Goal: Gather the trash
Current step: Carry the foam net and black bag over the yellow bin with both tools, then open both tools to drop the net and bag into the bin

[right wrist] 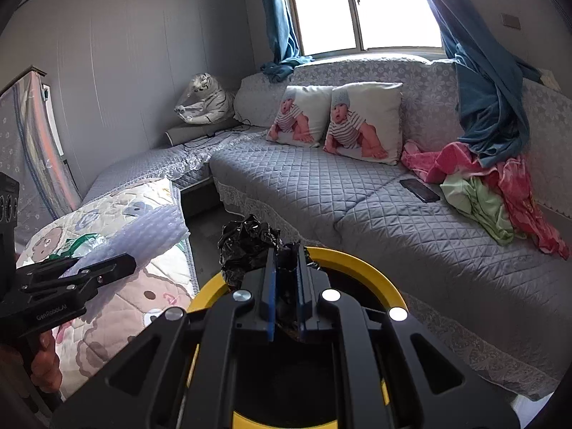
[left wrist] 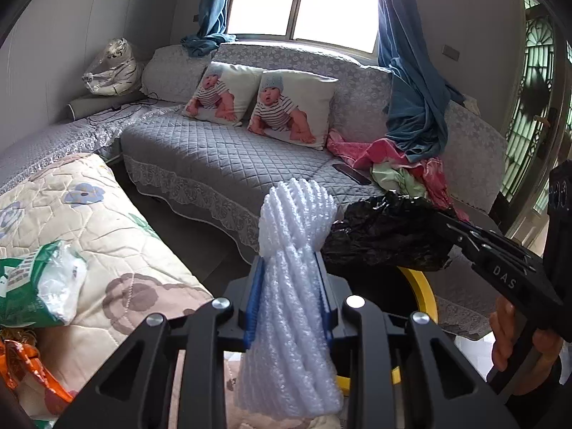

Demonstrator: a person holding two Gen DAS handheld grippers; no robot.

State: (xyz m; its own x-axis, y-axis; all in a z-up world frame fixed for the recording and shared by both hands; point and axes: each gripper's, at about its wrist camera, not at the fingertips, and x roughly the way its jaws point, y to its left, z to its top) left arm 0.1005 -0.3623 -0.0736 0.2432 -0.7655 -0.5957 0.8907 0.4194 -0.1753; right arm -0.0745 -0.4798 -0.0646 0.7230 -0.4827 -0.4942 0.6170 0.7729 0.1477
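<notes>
Between the grey sofa's (right wrist: 321,193) lace edge and the quilted table (left wrist: 118,221), the left gripper (left wrist: 289,286) pinches white foam netting (left wrist: 296,236) while the right gripper (right wrist: 286,286) clamps crumpled black plastic (right wrist: 246,243) above the yellow-rimmed bin (right wrist: 371,275).

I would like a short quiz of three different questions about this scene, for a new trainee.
1. True or false: the left gripper is empty.
2. What does the right gripper hold? A) a phone B) a crumpled black plastic bag C) a pillow
3. Fill in: the bin under the right gripper has a ____ rim.

Key:
1. False: it grips a white foam sheet.
2. B: the black plastic bag.
3. Yellow: see the bin.
</notes>
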